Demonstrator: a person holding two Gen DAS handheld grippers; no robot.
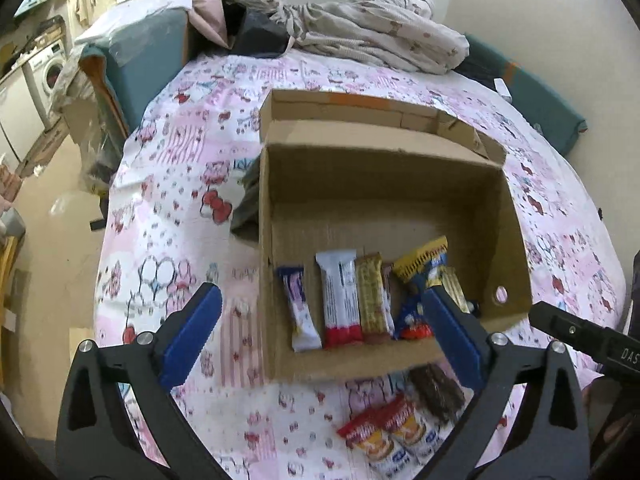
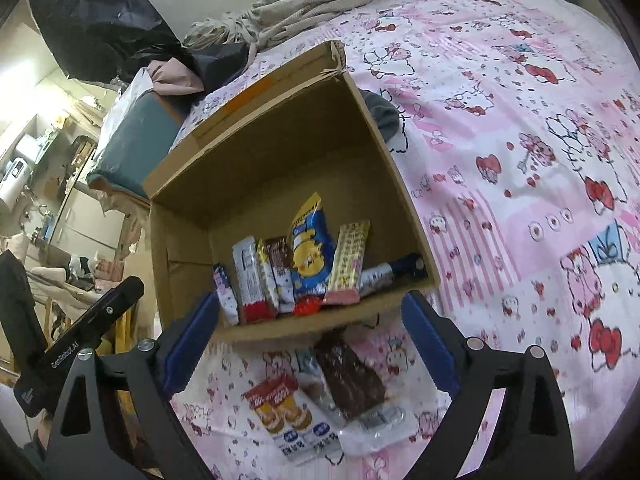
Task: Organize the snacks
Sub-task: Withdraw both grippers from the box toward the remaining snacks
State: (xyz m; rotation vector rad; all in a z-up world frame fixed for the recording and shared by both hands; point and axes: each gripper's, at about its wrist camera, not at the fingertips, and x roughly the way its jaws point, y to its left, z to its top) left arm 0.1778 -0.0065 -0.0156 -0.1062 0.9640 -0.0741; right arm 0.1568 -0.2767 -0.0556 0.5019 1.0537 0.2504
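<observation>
An open cardboard box (image 1: 384, 184) (image 2: 280, 152) sits on the pink patterned bedspread. Several snack bars stand in a row along its near wall, among them a white and red bar (image 1: 340, 300) (image 2: 250, 280) and a blue and yellow packet (image 1: 416, 292) (image 2: 310, 256). In front of the box lie a dark chocolate bar in clear wrap (image 1: 436, 392) (image 2: 352, 380) and two red and white packets (image 1: 388, 436) (image 2: 292, 416). My left gripper (image 1: 320, 328) is open and empty over the box's near edge. My right gripper (image 2: 312, 340) is open and empty above the loose snacks.
Crumpled bedding and clothes (image 1: 372, 28) are heaped at the far end of the bed. A teal cushion (image 1: 136, 64) stands at the bed's left side. A dark cloth (image 1: 248, 208) lies beside the box. The bed's left edge drops to the floor (image 1: 52, 240).
</observation>
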